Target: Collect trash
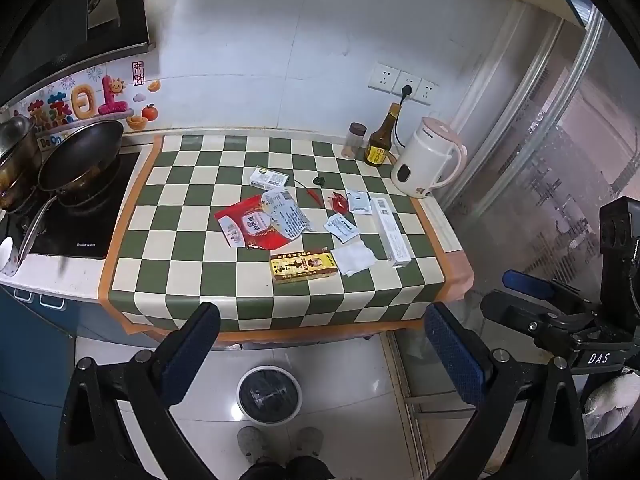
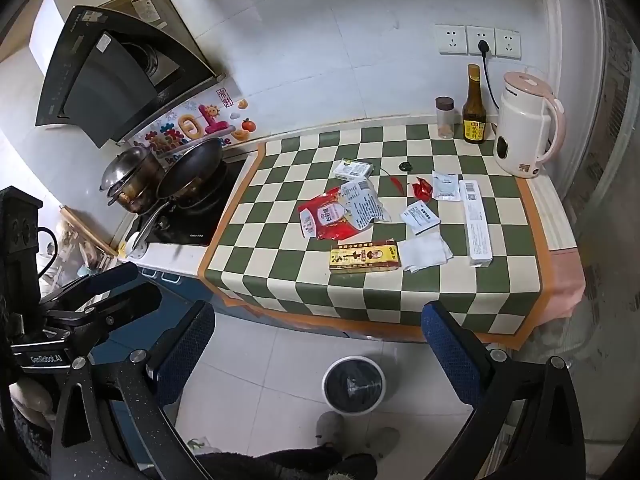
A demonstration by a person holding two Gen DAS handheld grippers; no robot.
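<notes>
Litter lies on the green-and-cream checked counter (image 1: 192, 216) (image 2: 512, 276): a red bag (image 1: 250, 226) (image 2: 334, 218), a yellow box (image 1: 304, 266) (image 2: 364, 256), a white tissue (image 1: 354, 258) (image 2: 424, 254), a long white box (image 1: 392, 232) (image 2: 476, 222), small white packets (image 1: 341, 229) (image 2: 420, 216) and a red wrapper (image 1: 337, 201) (image 2: 423, 189). A white bin with a black liner (image 1: 268, 394) (image 2: 354, 386) stands on the floor below the counter. My left gripper (image 1: 320, 356) and right gripper (image 2: 320, 356) hang open in front of the counter, away from it, with nothing between their fingers.
A white and pink kettle (image 1: 428, 158) (image 2: 524, 136), a brown bottle (image 1: 382, 136) (image 2: 474, 106) and a spice jar (image 1: 354, 140) (image 2: 444, 118) stand at the back right. A wok (image 1: 82, 156) (image 2: 192, 168) and a pot (image 2: 128, 176) sit on the hob at left. The person's slippers (image 1: 280, 442) are by the bin.
</notes>
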